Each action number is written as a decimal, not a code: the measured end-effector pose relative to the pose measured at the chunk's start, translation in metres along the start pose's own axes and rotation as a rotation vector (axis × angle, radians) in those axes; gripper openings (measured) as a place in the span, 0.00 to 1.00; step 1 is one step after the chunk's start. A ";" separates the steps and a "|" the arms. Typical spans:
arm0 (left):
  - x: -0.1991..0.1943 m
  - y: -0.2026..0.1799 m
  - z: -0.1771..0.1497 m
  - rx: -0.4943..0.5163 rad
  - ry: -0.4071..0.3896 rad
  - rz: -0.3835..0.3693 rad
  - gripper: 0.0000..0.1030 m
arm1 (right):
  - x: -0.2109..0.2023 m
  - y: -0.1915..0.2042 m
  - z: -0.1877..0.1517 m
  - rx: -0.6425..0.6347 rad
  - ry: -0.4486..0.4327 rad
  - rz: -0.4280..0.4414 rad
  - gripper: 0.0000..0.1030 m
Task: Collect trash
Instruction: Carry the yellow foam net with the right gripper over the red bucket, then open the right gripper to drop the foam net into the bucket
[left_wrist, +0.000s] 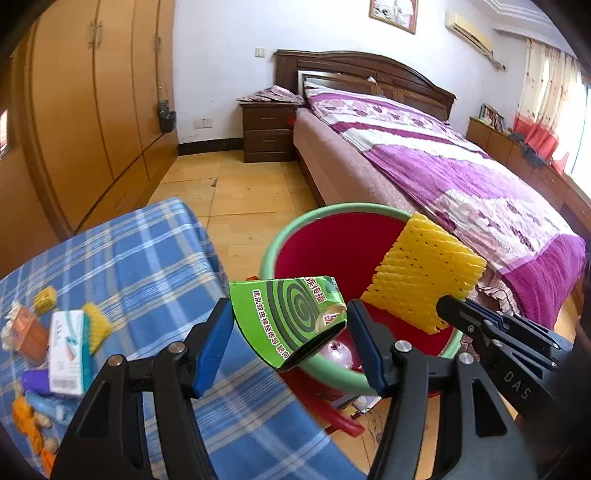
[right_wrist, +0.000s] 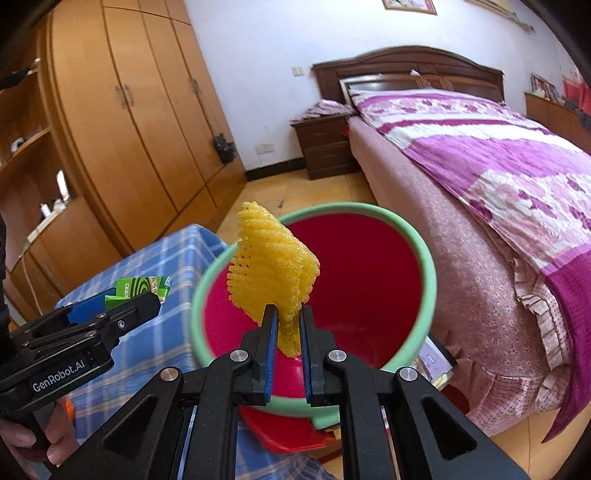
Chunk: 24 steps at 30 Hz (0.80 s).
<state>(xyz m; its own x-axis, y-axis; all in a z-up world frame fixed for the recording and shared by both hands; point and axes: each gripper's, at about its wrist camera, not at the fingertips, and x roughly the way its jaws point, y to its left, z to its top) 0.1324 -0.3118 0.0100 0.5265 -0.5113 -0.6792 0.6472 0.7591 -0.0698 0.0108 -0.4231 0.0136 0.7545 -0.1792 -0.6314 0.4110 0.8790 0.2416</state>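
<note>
A red bin with a green rim (left_wrist: 284, 236) (right_wrist: 424, 251) stands on the floor between the table and the bed. My left gripper (left_wrist: 290, 328) is open; a green mosquito-coil box (left_wrist: 291, 317) sits between its blue pads over the bin's near rim, and the box's corner also shows in the right wrist view (right_wrist: 142, 286). My right gripper (right_wrist: 287, 325) is shut on a yellow foam fruit net (right_wrist: 273, 266) and holds it above the bin opening; the net also shows in the left wrist view (left_wrist: 424, 277). More trash lies on the blue checked table (left_wrist: 147, 258).
On the table's left lie a white carton (left_wrist: 68, 352), small yellow foam pieces (left_wrist: 96, 325), an orange packet (left_wrist: 31, 338) and other wrappers. A bed with a purple quilt (left_wrist: 461, 173) is on the right. Wooden wardrobes (left_wrist: 92, 110) line the left wall. A nightstand (left_wrist: 267, 131) stands at the back.
</note>
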 end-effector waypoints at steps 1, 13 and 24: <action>0.003 -0.002 0.000 0.002 0.005 0.000 0.62 | 0.003 -0.003 0.001 0.005 0.007 -0.002 0.11; 0.045 -0.006 0.006 -0.035 0.086 -0.026 0.63 | 0.027 -0.027 0.003 0.037 0.062 -0.018 0.14; 0.040 -0.001 0.009 -0.044 0.069 -0.040 0.66 | 0.031 -0.030 0.002 0.055 0.086 -0.022 0.31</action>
<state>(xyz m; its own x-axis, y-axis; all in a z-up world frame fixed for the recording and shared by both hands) 0.1575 -0.3368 -0.0098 0.4602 -0.5139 -0.7239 0.6414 0.7563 -0.1292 0.0226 -0.4560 -0.0115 0.6992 -0.1574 -0.6974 0.4561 0.8494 0.2656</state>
